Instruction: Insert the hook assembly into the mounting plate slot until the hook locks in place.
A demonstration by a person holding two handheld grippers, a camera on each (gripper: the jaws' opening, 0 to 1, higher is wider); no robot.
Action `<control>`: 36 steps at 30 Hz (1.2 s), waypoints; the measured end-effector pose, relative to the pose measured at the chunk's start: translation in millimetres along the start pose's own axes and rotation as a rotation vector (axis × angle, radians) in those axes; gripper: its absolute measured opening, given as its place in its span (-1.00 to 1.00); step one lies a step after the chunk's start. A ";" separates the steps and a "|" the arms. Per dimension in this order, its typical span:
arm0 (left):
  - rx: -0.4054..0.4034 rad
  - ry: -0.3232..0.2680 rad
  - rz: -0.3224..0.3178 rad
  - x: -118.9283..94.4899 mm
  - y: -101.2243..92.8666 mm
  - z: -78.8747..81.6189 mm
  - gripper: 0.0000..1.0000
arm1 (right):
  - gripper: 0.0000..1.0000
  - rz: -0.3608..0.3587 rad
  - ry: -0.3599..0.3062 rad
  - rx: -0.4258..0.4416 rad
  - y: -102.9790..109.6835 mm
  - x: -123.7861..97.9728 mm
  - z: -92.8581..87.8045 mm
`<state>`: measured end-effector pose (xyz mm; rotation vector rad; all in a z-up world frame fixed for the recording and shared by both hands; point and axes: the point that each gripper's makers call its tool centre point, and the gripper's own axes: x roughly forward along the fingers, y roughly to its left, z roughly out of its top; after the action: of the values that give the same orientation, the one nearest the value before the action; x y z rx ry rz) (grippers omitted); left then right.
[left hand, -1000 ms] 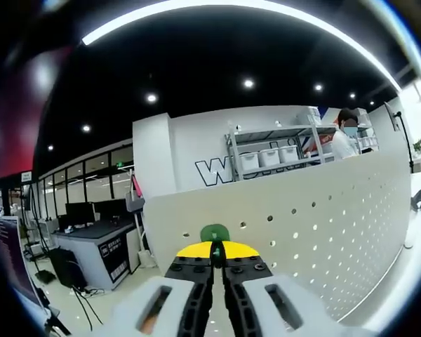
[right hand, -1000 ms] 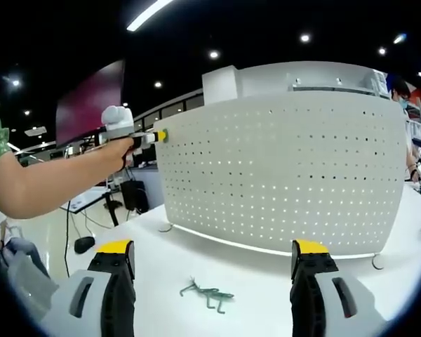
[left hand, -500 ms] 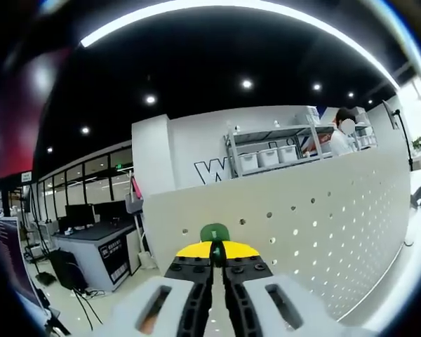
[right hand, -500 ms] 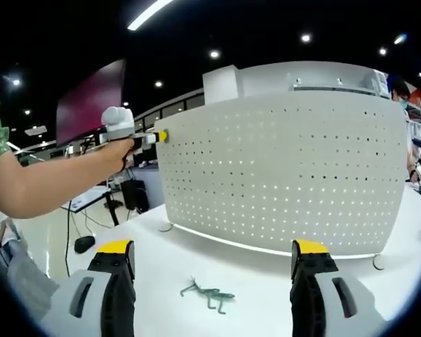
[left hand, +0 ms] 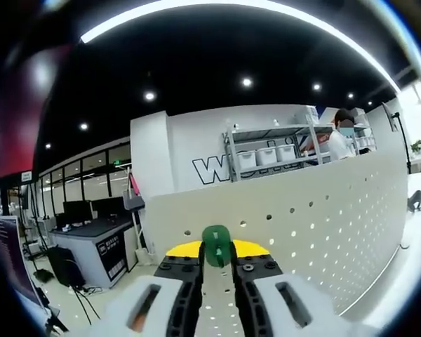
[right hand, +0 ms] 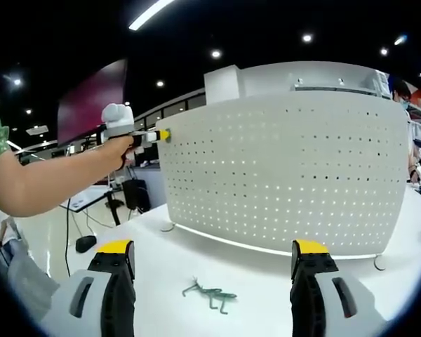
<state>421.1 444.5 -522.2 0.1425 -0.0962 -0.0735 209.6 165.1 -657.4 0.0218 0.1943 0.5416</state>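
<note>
Here, the left gripper, jaws slightly parted around the small green plastic hook, met the white perforated mounting plate's upper-left edge; the right gripper hung wide open.

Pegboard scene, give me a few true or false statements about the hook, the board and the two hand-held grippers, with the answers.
1. The left hand-held gripper holds a green hook at the white pegboard. True.
2. The right hand-held gripper is shut on a hook. False: its jaws stand wide apart with nothing between them.
3. More green hooks lie on the white table in front of the board. True.
4. The pegboard lies flat on the table. False: it stands upright.
5. The left hand-held gripper works near the board's top corner. True, as the right gripper view shows.
</note>
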 end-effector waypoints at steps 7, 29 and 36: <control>-0.006 0.011 -0.027 -7.8 -5.7 -1.5 -0.46 | 0.89 0.002 -0.003 -0.004 1.1 -1.1 1.7; -0.065 0.132 -0.196 -52.4 -44.4 -35.6 0.18 | 0.89 0.019 -0.001 -0.019 9.9 -2.5 4.3; -0.087 0.187 -0.258 -76.2 -64.4 -57.2 0.23 | 0.89 0.015 0.000 -0.020 10.1 -6.5 3.7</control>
<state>346.9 394.9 -594.8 0.0735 0.1122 -0.3208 199.7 170.5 -651.9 0.0034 0.1892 0.5586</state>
